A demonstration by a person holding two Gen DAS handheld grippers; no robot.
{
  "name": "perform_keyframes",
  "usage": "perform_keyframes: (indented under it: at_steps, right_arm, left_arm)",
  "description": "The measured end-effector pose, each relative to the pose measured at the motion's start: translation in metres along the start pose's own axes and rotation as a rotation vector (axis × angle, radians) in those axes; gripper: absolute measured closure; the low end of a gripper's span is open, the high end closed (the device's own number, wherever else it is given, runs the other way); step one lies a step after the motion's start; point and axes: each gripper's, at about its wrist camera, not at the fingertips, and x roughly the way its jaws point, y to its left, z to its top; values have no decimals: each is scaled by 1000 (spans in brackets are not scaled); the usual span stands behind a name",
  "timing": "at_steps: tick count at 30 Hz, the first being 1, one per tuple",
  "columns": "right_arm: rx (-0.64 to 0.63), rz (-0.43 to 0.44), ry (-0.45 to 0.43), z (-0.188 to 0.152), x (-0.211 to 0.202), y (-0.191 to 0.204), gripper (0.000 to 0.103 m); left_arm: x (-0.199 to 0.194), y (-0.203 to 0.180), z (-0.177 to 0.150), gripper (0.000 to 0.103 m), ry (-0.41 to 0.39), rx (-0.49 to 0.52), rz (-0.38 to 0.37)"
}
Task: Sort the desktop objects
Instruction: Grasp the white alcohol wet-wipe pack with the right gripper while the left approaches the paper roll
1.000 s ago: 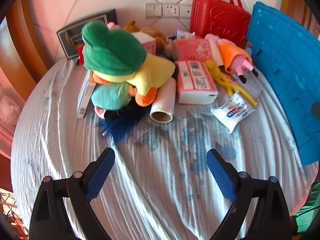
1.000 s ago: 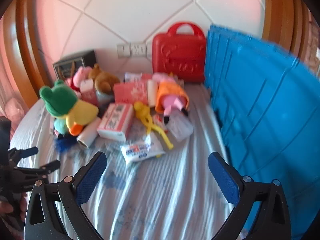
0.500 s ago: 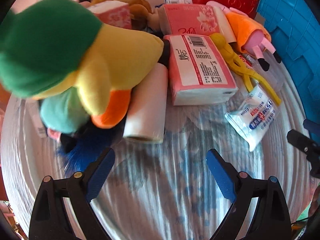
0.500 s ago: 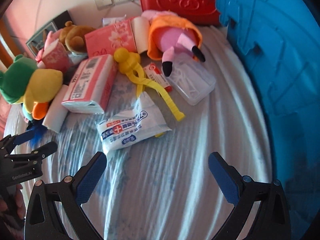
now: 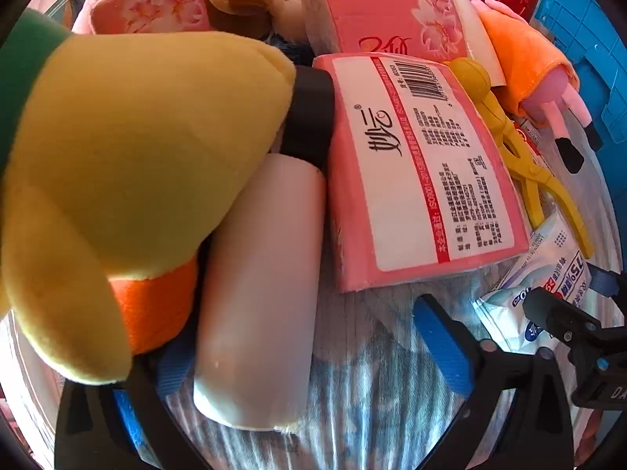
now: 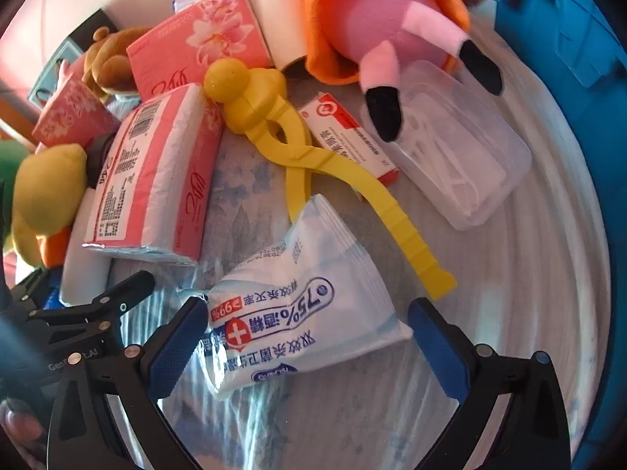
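Left gripper (image 5: 309,356): jaws opening wide, straddling the white cylindrical roll (image 5: 260,293) without pressing it
Right gripper (image 6: 307,338): spread wide, white-and-blue wipes packet (image 6: 298,313) between the blue pads, left pad at its edge
Beside roll: yellow-and-green plush toy (image 5: 129,164) on one side, pink plastic-wrapped tissue pack (image 5: 415,172) on the other
Beyond packet: yellow plastic tongs (image 6: 290,145), clear plastic box (image 6: 450,149)
Surface: striped bluish cloth (image 6: 509,274)

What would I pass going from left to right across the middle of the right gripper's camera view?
Yellow plush toy → pink plastic-wrapped tissue pack with barcode label → yellow plastic tongs with a ball-shaped head → red-and-white cardboard medicine box → clear plastic lidded box → blue plastic crate wall.
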Motion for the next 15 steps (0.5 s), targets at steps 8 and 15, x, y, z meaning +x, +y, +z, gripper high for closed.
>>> perform_keyframes:
  at_steps: [8, 15]
  right_arm:
    - [-1, -38, -140, -14, -2, 2, 0]
    - [-16, -18, -120, -17, -7, 0, 16]
  left_arm:
    - [-1, -2, -11, 0, -38, -30, 13]
    - [-14, -17, -38, 20, 22, -7, 4]
